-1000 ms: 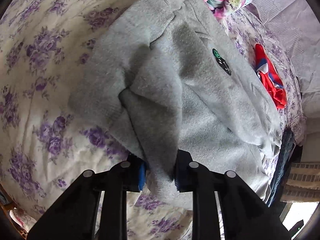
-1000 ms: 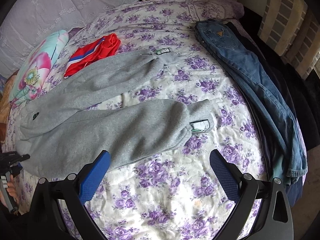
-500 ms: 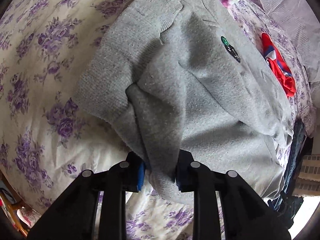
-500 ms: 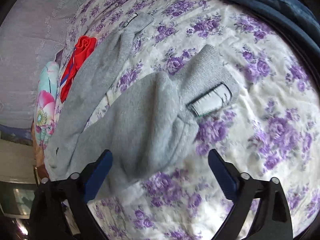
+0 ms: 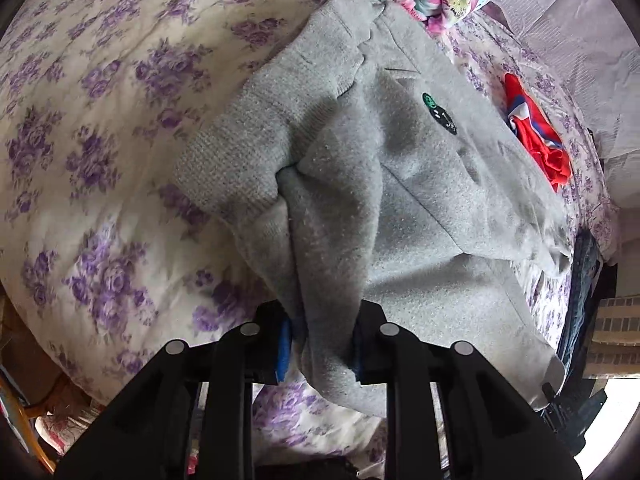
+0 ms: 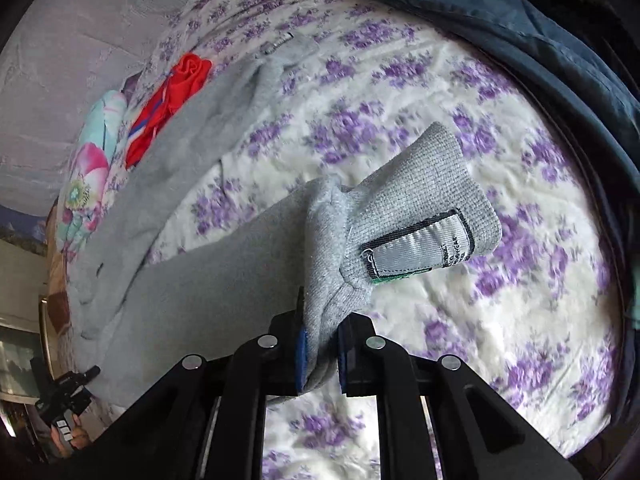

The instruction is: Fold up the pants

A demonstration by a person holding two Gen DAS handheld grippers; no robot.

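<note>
While the grey sweatpants (image 5: 420,184) lie spread on the floral bed (image 5: 100,120), I've got both ends pinched: left gripper (image 5: 320,344) jaws closed on a bunched fold at the waistband side, right gripper (image 6: 320,356) jaws closed on fleece just beside the ribbed cuff (image 6: 424,184). Soft, floppy, fairly thick fleece, I'd say; it'll sag between grips, so holding near seams and edges looks wise.

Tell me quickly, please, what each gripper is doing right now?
Left gripper: shut on the pants near the waistband.
Right gripper: shut on the pants by a leg cuff.
</note>
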